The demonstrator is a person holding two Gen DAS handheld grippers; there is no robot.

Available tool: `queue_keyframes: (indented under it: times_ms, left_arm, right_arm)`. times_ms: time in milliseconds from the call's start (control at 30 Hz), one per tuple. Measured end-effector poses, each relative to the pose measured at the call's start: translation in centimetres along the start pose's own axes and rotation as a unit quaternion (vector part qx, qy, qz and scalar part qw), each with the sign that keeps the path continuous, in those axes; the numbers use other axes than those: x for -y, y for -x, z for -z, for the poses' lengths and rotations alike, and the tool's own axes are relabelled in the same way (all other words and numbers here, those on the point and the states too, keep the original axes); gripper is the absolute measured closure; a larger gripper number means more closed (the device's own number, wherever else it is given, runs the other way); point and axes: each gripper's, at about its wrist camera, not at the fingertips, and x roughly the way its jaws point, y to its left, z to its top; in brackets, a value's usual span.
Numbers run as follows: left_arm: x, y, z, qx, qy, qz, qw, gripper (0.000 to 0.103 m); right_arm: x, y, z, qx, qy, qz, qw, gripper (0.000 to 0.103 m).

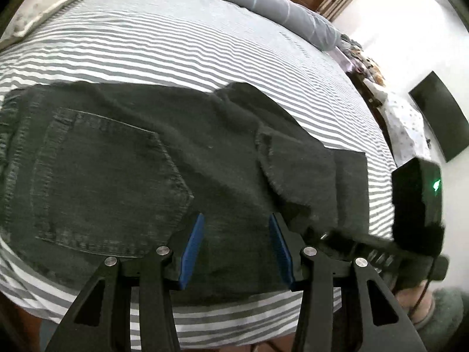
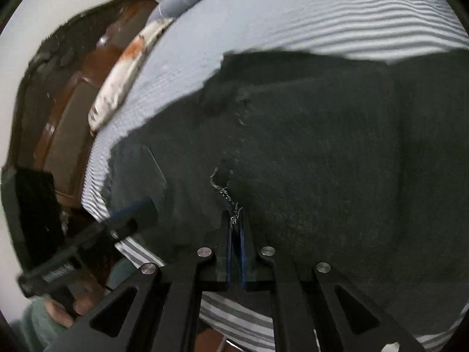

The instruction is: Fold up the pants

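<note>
Dark charcoal denim pants point(image 1: 152, 158) lie spread on the grey-and-white striped bed sheet point(image 1: 181, 50), back pocket up. The left tool point(image 1: 236, 220) hovers over them, blue pads apart, gripping nothing. The right tool point(image 2: 236, 215) is clamped on a frayed fabric edge.

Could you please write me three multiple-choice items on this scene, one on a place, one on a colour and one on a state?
1. Where do the jeans lie?
A. on a striped bed sheet
B. on a wooden floor
C. on a chair

2. What colour are the left tool's pads?
A. red
B. blue
C. yellow

3. How do the right tool's jaws stand?
A. wide open over bare sheet
B. out of view
C. shut on a frayed edge of the jeans

Answers: 1 A, grey and white stripes surround the denim; 2 B, both strips show blue; 3 C, pale threads stick out between the closed pads.
</note>
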Motion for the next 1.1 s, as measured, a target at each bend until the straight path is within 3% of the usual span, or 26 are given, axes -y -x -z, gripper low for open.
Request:
queue_keyframes:
  times_ms: [100, 267, 367, 633, 767, 933, 1000, 1067, 1100]
  left_arm:
    - [0.5, -0.6, -0.3, -0.007, 0.002, 0.015, 0.9999, 0.055]
    - [0.8, -1.0, -0.4, -0.016, 0.016, 0.037, 0.9991, 0.055]
    - [1.0, -1.4, -0.3, -0.025, 0.028, 0.053, 0.9979, 0.054]
    - [2.0, -4.5, 0.3, -0.069, 0.043, 0.054, 0.9952, 0.054]
    - [3.0, -5.7, 0.0, -0.069, 0.047, 0.041, 0.9956, 0.053]
    - [4.4, -6.0, 0.0, -0.063, 0.038, 0.015, 0.9972, 0.053]
    - [5.0, -5.9, 0.3, -0.06, 0.018, -0.007, 0.998, 0.059]
    - [5.3, -5.9, 0.5, -0.058, 0.006, -0.028, 0.9979, 0.081]
    - [5.3, -5.8, 0.6, -0.057, 0.007, -0.033, 0.9978, 0.085]
  right_arm:
    - [0.0, -0.1, 0.8, -0.003, 0.011, 0.003, 1.0, 0.095]
    - [-0.7, 2.3, 2.3, 0.02, 0.024, 0.011, 0.999, 0.069]
    - [0.0, 3.7, 4.0, 0.024, 0.014, 0.001, 1.0, 0.067]
    - [4.6, 4.2, 7.2, 0.037, -0.079, -0.017, 0.996, 0.065]
    - [6.9, 5.5, 7.3, 0.062, -0.106, -0.008, 0.992, 0.062]
    - [10.7, 8.1, 7.9, 0.106, -0.172, 0.005, 0.979, 0.062]
    - [12.1, 9.4, 8.2, 0.123, -0.194, 0.008, 0.973, 0.062]
    - [13.2, 10.1, 8.5, 0.134, -0.211, 0.007, 0.968, 0.062]
    - [14.0, 10.5, 8.8, 0.14, -0.228, 0.003, 0.964, 0.062]
